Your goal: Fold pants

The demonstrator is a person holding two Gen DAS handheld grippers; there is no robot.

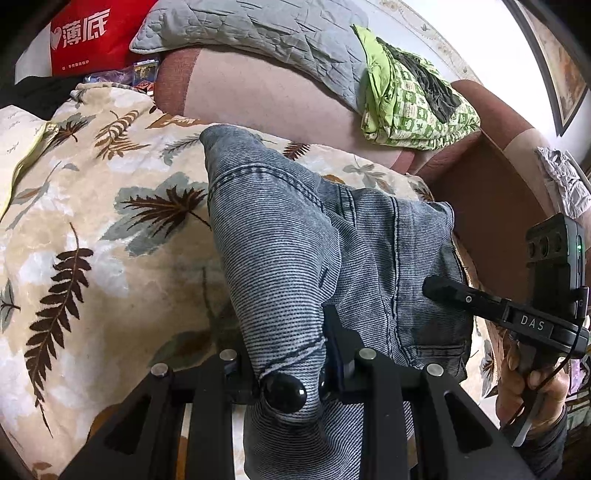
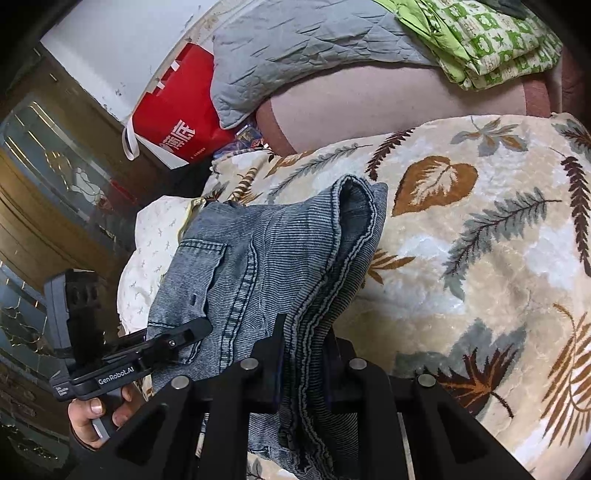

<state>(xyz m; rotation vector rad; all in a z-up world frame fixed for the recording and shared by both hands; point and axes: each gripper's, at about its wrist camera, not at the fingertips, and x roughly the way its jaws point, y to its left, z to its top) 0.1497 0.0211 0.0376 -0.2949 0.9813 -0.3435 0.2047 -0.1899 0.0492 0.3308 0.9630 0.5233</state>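
Grey-blue denim pants (image 1: 288,236) lie bunched on a leaf-patterned blanket (image 1: 92,229), partly lifted. My left gripper (image 1: 286,343) is shut on a fold of the pants near a black button (image 1: 283,392). My right gripper (image 2: 304,354) is shut on a thick stacked edge of the pants (image 2: 258,266), with the back pocket (image 2: 195,273) to its left. The right gripper also shows in the left wrist view (image 1: 443,290), touching the denim. The left gripper shows in the right wrist view (image 2: 184,334) on the pocket side.
A sofa back (image 1: 266,96) carries a grey quilted cover (image 1: 258,33) and a green patterned cloth (image 1: 410,107). A red bag (image 1: 88,37) stands at the far left. A brown armrest (image 1: 491,218) lies right. A wooden glass-front cabinet (image 2: 55,184) stands left.
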